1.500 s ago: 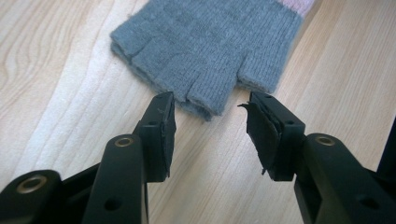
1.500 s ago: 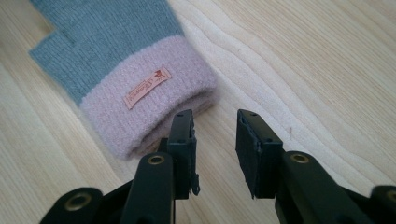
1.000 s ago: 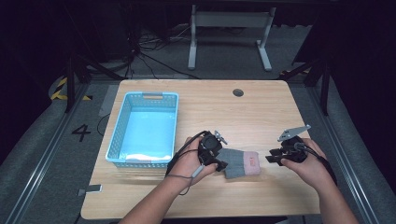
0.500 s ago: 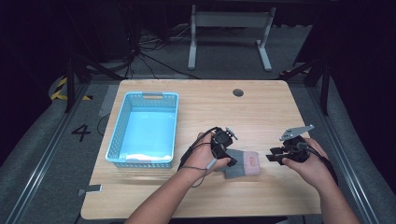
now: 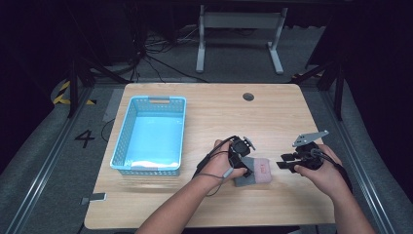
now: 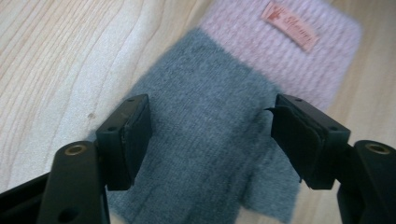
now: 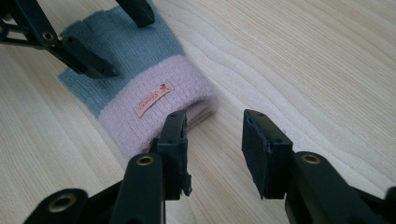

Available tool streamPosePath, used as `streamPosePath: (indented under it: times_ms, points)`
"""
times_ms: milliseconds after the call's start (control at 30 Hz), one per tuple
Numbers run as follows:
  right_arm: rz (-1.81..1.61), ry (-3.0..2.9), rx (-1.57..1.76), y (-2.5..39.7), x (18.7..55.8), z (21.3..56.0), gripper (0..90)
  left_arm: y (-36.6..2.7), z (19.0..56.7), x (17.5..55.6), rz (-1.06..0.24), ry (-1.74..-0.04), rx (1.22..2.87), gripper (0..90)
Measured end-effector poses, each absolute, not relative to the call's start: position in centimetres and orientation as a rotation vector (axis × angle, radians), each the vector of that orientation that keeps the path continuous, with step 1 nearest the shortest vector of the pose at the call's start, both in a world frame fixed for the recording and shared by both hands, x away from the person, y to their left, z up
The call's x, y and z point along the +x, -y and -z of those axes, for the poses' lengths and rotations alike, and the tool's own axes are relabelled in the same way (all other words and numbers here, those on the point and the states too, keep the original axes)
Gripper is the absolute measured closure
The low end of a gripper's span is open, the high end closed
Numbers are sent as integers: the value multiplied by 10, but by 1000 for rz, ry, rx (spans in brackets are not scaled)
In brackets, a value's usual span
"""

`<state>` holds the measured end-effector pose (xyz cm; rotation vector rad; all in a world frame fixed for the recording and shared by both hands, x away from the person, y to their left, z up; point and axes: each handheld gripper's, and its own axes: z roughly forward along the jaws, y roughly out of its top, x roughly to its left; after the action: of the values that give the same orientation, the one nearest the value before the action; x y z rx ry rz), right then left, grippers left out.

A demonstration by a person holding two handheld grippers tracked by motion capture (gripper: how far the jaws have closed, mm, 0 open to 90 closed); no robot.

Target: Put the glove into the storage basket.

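A knitted glove, grey with a pink cuff and a small label, lies flat on the wooden table [image 5: 214, 105] near its front edge [image 5: 253, 171] [image 6: 219, 121] [image 7: 135, 93]. My left gripper [image 5: 245, 163] [image 6: 212, 135] hovers open just over the grey part, its jaws straddling the fabric. My right gripper [image 5: 285, 163] [image 7: 212, 149] is open too, low over the table at the cuff's end, one jaw beside the pink edge. The left gripper's jaws [image 7: 74, 42] show over the grey end in the right gripper view.
A light blue plastic basket [image 5: 127, 131] stands on the table's left half. A round cable hole [image 5: 248, 96] sits near the far edge. Metal desk legs [image 5: 238, 34] and cables lie on the dark floor beyond.
My left gripper has moved right from the glove's left side to over its grey part. The right gripper has barely shifted.
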<state>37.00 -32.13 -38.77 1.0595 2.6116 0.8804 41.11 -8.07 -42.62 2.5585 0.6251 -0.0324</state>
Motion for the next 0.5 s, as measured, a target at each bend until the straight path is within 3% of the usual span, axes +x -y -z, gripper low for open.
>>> streamPosePath:
  times_ms: [500]
  points:
    - [-914, -2606, 1061, 320, 369, 386, 598, 93, 434, 406, -52, -596, 2649, 226]
